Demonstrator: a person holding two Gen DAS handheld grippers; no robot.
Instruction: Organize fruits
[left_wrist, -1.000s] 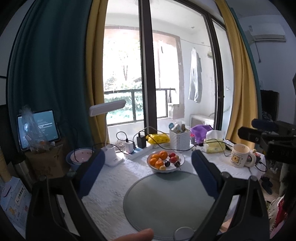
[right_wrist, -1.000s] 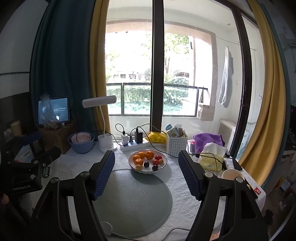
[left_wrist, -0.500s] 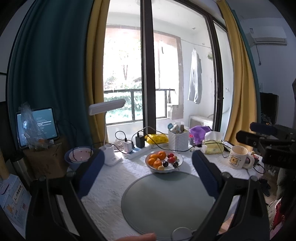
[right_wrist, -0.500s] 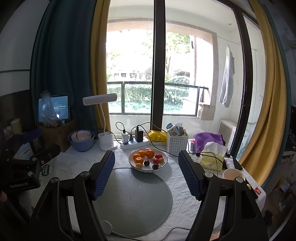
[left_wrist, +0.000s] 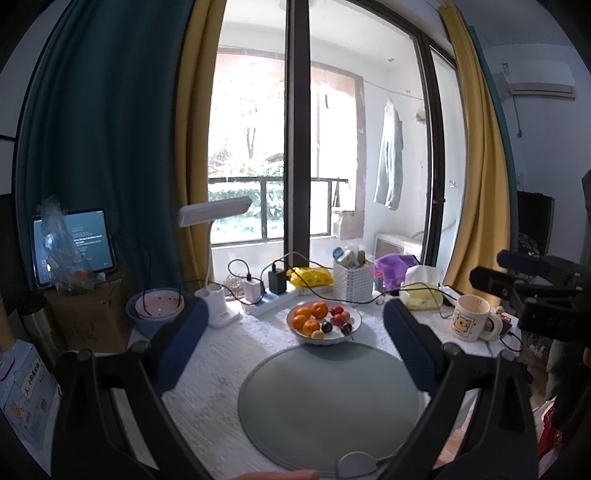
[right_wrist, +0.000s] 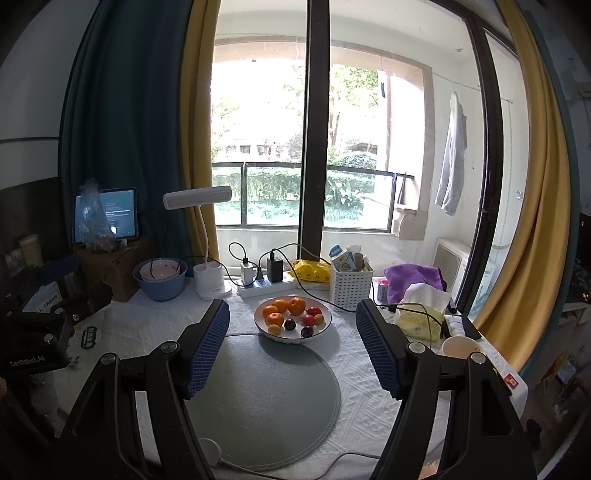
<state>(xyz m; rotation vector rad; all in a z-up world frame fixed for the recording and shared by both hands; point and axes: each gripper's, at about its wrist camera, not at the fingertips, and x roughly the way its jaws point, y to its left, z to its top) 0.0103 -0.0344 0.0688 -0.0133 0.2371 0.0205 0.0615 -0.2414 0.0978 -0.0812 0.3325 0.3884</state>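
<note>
I hold both grippers back from the fruit plate (right_wrist: 293, 321); right gripper (right_wrist: 291, 345) is spread with nothing between its pads, left gripper (left_wrist: 291, 345) likewise; the fruit sits ahead, centred beyond the fingertips, past the round mat (right_wrist: 258, 387); I'd advance low, pick an outer orange (right_wrist: 275, 318), and avoid the cable (right_wrist: 325, 297).

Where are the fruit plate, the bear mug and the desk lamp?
fruit plate (right_wrist: 325, 326), right wrist view, bare white rim at right.
bear mug (left_wrist: 466, 323), left wrist view, on the bear picture.
desk lamp (right_wrist: 197, 196), right wrist view, middle of its flat head.
</note>
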